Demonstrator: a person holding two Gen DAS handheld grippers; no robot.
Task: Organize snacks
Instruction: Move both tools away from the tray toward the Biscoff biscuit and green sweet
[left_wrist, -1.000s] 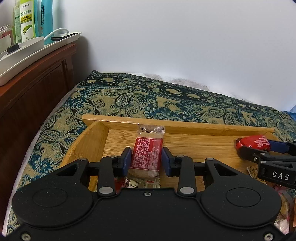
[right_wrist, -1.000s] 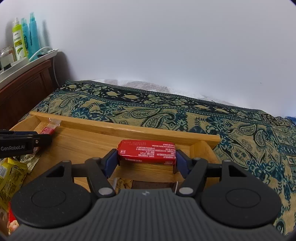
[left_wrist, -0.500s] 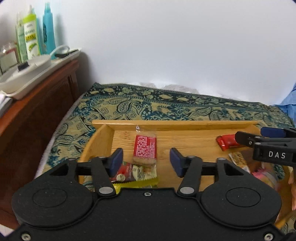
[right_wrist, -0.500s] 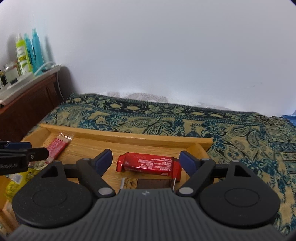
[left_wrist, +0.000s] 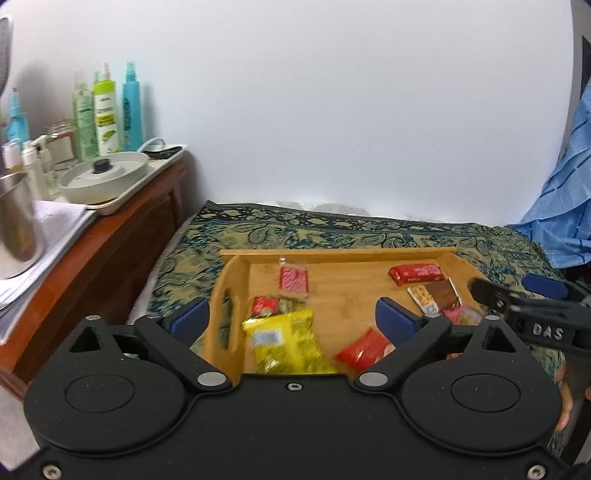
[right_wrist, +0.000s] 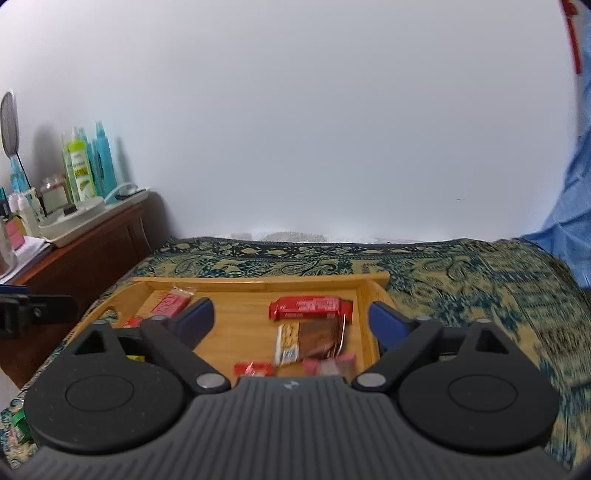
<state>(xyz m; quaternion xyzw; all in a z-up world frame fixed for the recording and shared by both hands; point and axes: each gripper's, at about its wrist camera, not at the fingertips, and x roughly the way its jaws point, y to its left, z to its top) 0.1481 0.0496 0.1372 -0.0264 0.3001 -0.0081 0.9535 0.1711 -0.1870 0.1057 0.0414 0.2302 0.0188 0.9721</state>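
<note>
Left wrist view: left tool (left_wrist: 291, 319) is gaping wide, holding nothing, hovering over the rectangular bamboo tray (left_wrist: 332, 254); small red-printed clear snack packet (left_wrist: 293, 279) is lying at the tray's far-left.

Right wrist view: right tool (right_wrist: 291, 319) is likewise gaping, empty; long red wrapped snack bar (right_wrist: 309, 308) is lying at the tray's far-right.

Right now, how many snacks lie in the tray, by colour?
Red packs: 4
Yellow bag: 1
Brown bar: 1
Pink pack: 1
Total: 7 in the tray; blur and the grippers may hide more.
</note>
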